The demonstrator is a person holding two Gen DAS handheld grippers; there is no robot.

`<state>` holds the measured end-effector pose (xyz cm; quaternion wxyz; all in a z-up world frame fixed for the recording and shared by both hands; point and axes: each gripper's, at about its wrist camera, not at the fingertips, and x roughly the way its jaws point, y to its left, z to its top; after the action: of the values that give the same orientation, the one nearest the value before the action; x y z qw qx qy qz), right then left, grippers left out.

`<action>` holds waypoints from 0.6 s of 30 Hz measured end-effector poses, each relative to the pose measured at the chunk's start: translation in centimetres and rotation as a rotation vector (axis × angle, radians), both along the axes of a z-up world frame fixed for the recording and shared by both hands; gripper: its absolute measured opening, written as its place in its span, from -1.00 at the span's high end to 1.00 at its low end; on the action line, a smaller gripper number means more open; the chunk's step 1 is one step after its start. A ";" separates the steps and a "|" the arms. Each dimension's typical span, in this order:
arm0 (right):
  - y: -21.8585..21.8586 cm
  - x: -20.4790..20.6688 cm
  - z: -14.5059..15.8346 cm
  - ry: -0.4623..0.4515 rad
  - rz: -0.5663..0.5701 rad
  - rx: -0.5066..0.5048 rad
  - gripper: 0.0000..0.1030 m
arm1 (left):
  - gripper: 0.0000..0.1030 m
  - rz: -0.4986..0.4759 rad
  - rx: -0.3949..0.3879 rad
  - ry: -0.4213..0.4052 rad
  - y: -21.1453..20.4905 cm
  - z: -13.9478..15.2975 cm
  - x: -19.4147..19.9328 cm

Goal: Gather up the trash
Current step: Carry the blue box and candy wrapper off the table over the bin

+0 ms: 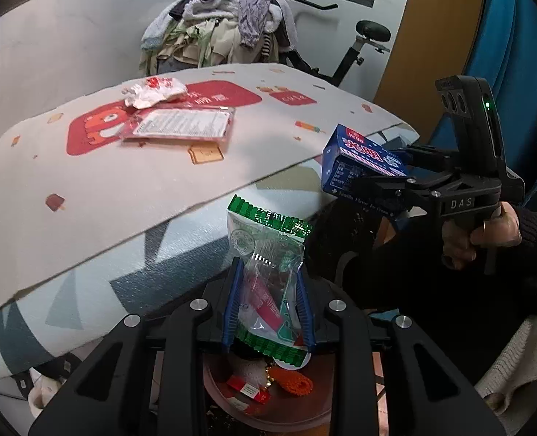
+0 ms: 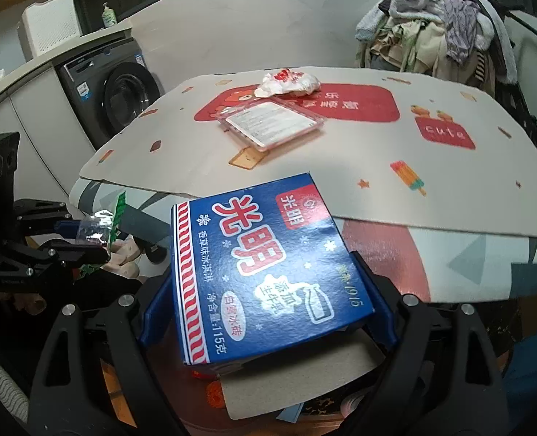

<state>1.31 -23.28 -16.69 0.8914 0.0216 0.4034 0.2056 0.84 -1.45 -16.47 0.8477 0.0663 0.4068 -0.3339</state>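
My left gripper (image 1: pixel 268 305) is shut on a clear plastic wrapper with green edges (image 1: pixel 268 239), held off the table's near edge above a brown bin (image 1: pixel 268 410) that holds trash. My right gripper (image 2: pixel 268 309) is shut on a blue ice-cream box (image 2: pixel 264 254), also off the table edge; it shows in the left wrist view (image 1: pixel 363 167) too. The left gripper with the wrapper appears at the left of the right wrist view (image 2: pixel 97 232). On the table lie a crumpled white-and-red wrapper (image 1: pixel 155 91) (image 2: pixel 290 81) and a flat pink plastic pack (image 1: pixel 181 123) (image 2: pixel 272 123).
The table (image 1: pixel 86 200) has a cartoon-print cloth. A chair heaped with clothes (image 1: pixel 224 25) and an exercise bike (image 1: pixel 363 43) stand behind it. A washing machine (image 2: pixel 112 91) stands at the far left. Cardboard (image 2: pixel 297 378) lies under the box in the bin.
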 end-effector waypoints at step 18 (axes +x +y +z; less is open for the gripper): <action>-1.0 0.1 -0.7 0.008 -0.023 0.063 -0.65 | 0.15 -0.101 0.060 0.040 -2.1 -3.1 -1.5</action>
<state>1.43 -24.26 -17.35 0.8909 0.0552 0.4002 0.2079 -0.63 -3.56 -19.55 0.8192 0.1057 0.4295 -0.3651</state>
